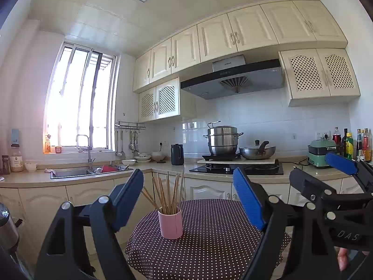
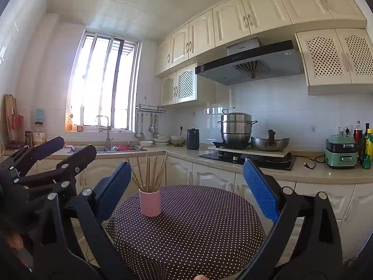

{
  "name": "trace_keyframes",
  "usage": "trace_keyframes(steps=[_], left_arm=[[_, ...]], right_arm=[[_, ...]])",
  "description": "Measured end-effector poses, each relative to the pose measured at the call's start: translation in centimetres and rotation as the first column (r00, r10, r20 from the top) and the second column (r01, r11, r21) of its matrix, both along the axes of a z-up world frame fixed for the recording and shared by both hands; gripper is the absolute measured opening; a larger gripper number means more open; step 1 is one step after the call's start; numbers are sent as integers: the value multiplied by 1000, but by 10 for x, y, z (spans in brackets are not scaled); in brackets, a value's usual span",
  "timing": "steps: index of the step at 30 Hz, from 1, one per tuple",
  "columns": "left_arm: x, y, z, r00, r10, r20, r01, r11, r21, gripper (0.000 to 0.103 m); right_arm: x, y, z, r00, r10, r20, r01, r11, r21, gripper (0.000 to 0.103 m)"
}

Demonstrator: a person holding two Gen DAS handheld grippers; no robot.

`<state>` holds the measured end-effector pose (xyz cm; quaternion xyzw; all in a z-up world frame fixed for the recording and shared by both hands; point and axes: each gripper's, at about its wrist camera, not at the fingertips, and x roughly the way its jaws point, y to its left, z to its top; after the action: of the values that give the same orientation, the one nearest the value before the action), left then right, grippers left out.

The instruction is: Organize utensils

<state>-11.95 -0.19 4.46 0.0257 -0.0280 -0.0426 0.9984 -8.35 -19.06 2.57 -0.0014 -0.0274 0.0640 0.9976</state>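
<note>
Standing upright: pink cup (image 1: pixel 170 224) of wooden chopsticks (image 1: pixel 168 192) on the round dotted tablecloth (image 1: pixel 209 238), toward its left | left gripper (image 1: pixel 192 198): jaws spread wide, empty, short of cup | right gripper (image 2: pixel 186 186): jaws released, empty | both apart from cup

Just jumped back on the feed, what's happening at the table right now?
A person holds a tool in each hand, both pointed level at a small round table with a dotted cloth. A pink cup full of chopsticks stands upright on it, untouched. The left tool and right tool are both open and empty, short of the cup. Nothing has been picked up yet.
</note>
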Motion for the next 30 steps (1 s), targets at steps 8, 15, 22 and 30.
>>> trace_keyframes(steps=[8,15,22,30], left_arm=[[0,0,-1,1000,7,-1,-7,1000,4,78],[0,0,-1,1000,6,-4,-6,1000,3,78],[1,1,-3,1000,7,-7,-7,1000,5,78],[3,0,-3,1000,8,-8,-8,1000,10,78]], right_arm=[[1,-1,-2,1000,2,-8,-2,1000,1,95],[1,-1,-1,1000,2,-12,-2,1000,0,95],[1,0,0,1000,2,-15,-2,1000,0,95],[2,0,-1,1000,3,-17,-3,1000,1,95]])
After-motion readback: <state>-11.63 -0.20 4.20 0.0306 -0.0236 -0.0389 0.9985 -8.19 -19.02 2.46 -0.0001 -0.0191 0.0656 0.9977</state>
